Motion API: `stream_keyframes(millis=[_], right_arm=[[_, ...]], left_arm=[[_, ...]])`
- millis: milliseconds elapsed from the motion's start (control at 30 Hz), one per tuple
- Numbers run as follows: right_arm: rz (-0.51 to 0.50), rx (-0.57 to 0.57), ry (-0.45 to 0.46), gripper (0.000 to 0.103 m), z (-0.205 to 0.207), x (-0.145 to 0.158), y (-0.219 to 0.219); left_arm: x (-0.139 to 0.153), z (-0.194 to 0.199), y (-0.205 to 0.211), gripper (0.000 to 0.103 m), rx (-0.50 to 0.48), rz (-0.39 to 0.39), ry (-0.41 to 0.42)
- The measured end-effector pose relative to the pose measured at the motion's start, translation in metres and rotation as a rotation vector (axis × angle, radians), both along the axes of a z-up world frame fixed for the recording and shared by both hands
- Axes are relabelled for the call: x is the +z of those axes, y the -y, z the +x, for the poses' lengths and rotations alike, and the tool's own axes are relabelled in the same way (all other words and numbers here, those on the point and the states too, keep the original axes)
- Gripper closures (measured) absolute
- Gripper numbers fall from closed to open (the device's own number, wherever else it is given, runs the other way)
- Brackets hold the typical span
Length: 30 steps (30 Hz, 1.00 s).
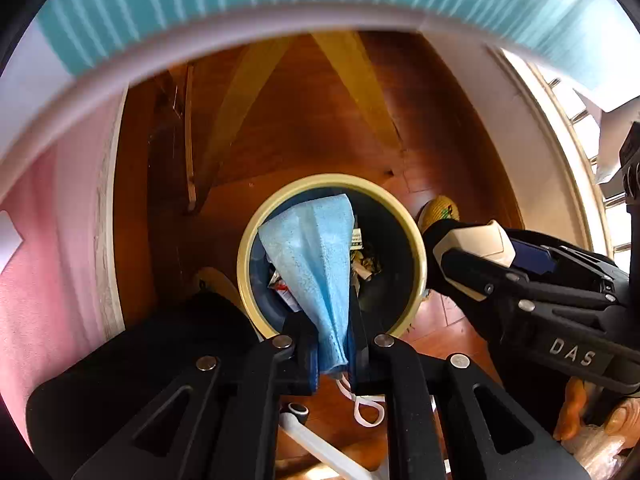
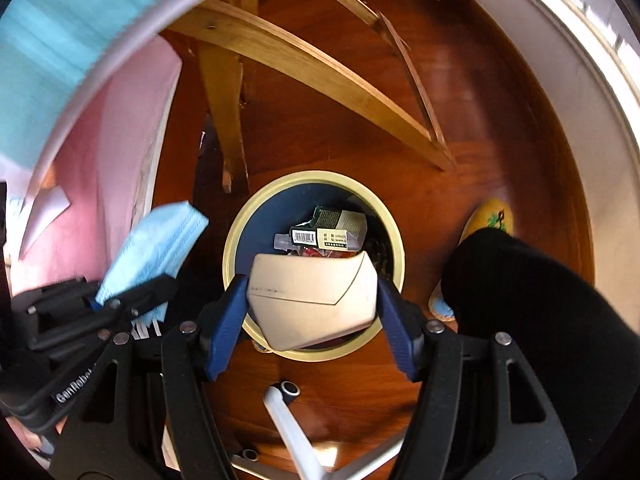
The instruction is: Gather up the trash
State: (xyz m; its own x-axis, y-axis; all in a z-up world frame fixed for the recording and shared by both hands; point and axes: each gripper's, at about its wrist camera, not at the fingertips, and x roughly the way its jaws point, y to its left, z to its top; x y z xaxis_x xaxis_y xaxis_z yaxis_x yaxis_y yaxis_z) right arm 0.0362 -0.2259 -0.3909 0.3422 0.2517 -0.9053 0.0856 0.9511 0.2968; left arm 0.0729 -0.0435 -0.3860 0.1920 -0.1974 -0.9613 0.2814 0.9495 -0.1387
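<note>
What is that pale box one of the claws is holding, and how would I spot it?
Find the round bin with the cream rim on the wooden floor. Just above its opening, the right claw grips a beige box between blue pads. It is plain, unlike the printed dark packets inside.

Both cameras sit on the grippers and look steeply down along the fingers, close above the round bin [image 1: 416, 240] on the wooden floor [image 1: 304, 128]. The left view sees the right gripper [image 1: 436, 252] at its right side — the right view sees the left gripper [image 2: 152, 280] at its left. Both share the bin, floor and wooden chair legs [image 2: 304, 64].
</note>
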Motion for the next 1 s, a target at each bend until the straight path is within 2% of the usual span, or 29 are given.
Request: stream_keyframes(millis=[267,333,433,500,600,1000], right_arm=[[0.053,-0.04,-0.011,0.042,0.009,-0.016,0.005],[0.063,-0.041,-0.011,0.039,0.01,-0.016,0.004],[0.068,-0.037,-0.005,0.03,0.012,-0.018,0.001],[0.065,-0.031,-0.005,0.029,0.012,-0.019,-0.001],[0.07,-0.039,-0.001,0.029,0.012,-0.021,0.0],[0.029,-0.061,-0.001,0.029,0.011,-0.02,0.003]], left_arm=[[-0.021,0.012,-0.004,0.093,0.004,-0.023,-0.065],[-0.027,0.018,-0.008,0.087,0.019,-0.021,-0.067],[-0.027,0.021,-0.011,0.066,0.047,-0.019,-0.066],[-0.028,0.024,-0.016,0.054,0.067,-0.021,-0.064],[-0.027,0.026,-0.021,0.046,0.084,-0.023,-0.068],[-0.016,0.021,-0.028,0.039,0.109,-0.022,-0.031]])
